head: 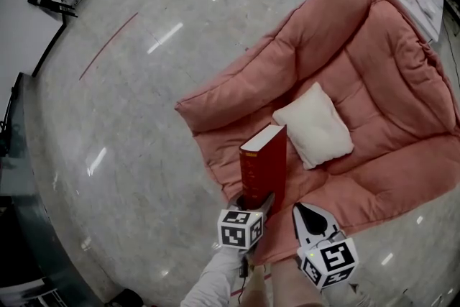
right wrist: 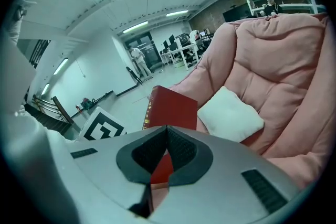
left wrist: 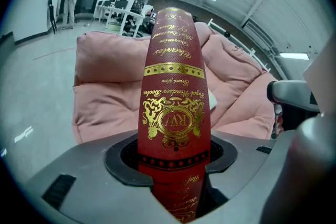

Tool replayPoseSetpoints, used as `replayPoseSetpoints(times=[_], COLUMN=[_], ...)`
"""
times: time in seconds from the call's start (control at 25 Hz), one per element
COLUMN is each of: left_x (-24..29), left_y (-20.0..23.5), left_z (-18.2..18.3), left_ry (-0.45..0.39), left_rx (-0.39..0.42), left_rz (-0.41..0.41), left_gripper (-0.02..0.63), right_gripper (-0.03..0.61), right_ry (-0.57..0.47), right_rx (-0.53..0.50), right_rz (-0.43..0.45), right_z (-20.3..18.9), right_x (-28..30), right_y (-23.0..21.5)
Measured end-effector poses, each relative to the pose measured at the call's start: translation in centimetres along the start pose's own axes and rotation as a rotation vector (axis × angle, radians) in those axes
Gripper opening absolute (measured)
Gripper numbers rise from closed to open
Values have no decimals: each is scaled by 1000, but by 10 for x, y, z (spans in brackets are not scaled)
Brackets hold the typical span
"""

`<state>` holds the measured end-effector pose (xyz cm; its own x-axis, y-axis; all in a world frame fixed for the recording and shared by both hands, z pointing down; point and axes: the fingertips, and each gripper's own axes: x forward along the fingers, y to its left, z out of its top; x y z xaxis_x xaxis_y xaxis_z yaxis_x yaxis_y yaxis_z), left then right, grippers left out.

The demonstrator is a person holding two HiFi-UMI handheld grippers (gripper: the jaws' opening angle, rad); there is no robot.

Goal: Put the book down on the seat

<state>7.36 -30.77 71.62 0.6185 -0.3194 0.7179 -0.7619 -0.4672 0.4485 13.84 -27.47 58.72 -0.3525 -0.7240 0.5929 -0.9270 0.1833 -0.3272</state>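
Polished floor [head: 144, 118] surrounds the pink seat [head: 388, 83], and over its front edge your left gripper [left wrist: 173, 164] clamps the red book [head: 264, 169] upright, your right gripper [right wrist: 167, 150] closed and empty alongside, so the whole put-down remains ahead.

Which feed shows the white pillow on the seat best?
The head view: the pillow lies whole on the seat, seen right of the book. The right gripper view shows it too, at a slant past the book. In the left gripper view the book hides nearly all of it.
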Motion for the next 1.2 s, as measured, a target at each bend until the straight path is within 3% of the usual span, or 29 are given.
replayPoseSetpoints(times=[0.56,0.72,0.92,1.2], left_x=[61,70,69,51], left_y=[32,39,41,47], left_z=[6,10,3,4], left_ry=[98,124,153,126], left_rx=[-65,-22,-9,-21], left_rz=[7,31,33,79], left_gripper=[247,255,335,360], right_gripper=[5,5,6,5], right_ry=[43,52,50,39], right_rx=[45,52,46,45], right_rz=[29,38,53,56], right_z=[-17,-19,-19,-15], right_x=[20,23,24,17], right_y=[-3,-1,4,12])
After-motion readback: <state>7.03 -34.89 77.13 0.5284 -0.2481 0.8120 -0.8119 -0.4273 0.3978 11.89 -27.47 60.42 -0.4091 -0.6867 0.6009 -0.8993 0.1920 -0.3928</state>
